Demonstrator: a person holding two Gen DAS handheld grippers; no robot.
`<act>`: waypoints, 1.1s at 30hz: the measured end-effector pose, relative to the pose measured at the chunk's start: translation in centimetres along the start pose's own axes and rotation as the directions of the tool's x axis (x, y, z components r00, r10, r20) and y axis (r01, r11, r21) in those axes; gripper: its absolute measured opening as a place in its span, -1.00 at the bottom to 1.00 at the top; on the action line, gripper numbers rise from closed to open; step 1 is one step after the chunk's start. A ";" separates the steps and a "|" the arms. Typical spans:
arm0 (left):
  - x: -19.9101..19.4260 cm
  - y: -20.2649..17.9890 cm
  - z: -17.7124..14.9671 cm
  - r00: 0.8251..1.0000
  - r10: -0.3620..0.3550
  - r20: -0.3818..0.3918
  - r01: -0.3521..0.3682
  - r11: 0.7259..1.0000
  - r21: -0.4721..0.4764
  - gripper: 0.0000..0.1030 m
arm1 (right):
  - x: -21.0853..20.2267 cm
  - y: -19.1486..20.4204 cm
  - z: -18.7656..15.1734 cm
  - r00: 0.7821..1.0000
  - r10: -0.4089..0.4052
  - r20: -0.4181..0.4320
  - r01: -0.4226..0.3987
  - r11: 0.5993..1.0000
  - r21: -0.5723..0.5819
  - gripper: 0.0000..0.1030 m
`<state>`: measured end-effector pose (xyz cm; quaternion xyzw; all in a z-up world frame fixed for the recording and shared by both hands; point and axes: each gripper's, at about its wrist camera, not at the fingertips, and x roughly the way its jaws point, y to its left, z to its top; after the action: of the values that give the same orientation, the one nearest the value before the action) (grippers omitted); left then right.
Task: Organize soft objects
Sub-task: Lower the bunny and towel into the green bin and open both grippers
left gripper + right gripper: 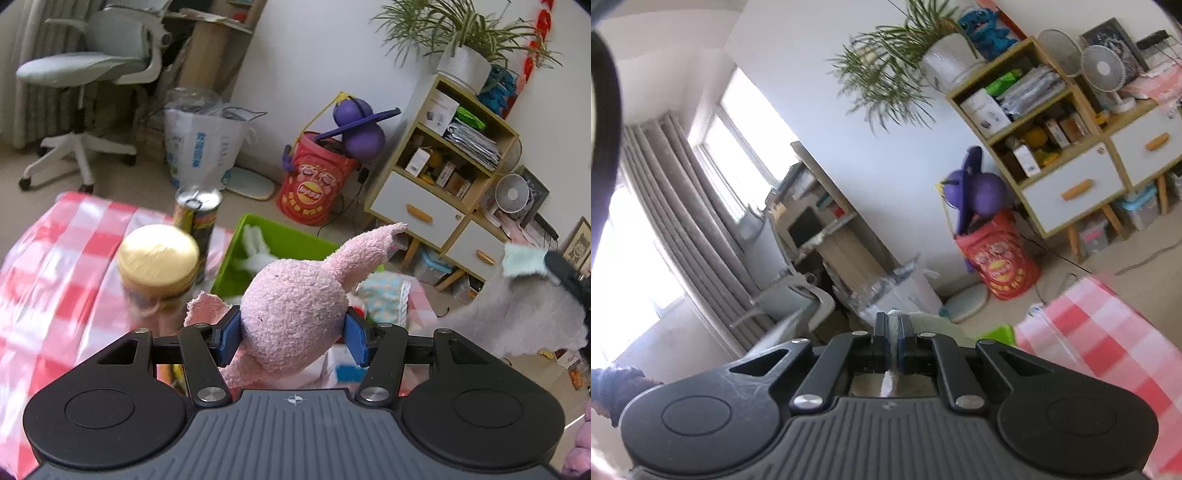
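Pink plush rabbit [291,314] at frame centre, squeezed between blue fingers [231,338] of left gripper [293,338], held above checked worktop [55,266]. Green bin [280,236] just beyond, white plush [255,249] inside. Gold-lidded jar [159,258] and can [197,214] at centre left. Right gripper [893,341] clamped shut on thin pale cloth [893,354]; grey fluffy fabric [524,317] at right edge.

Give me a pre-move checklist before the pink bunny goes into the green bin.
1. Left gripper grip on pink bunny: ok, fingers press both sides.
2. Green bin open: ok, a white plush already lies inside.
3. Path past gold-lidded jar and can: not ok, both stand close beside the bin.
4. Right gripper hold on pale fabric: ok, pinched thin.
5. Room left in the bin: cannot tell.
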<state>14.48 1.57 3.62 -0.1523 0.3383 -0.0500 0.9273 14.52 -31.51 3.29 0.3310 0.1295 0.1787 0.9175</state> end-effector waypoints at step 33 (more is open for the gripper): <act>16.6 -1.2 2.1 0.951 0.222 -0.217 -0.168 0.956 0.242 0.19 | 13.9 -7.3 -9.5 0.884 -0.267 -0.384 0.205 0.959 -0.195 -0.85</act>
<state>28.54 -2.27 -4.61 -0.0071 0.4543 -0.0131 0.8907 25.43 -25.67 -10.22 0.1989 0.3431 0.1394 0.9074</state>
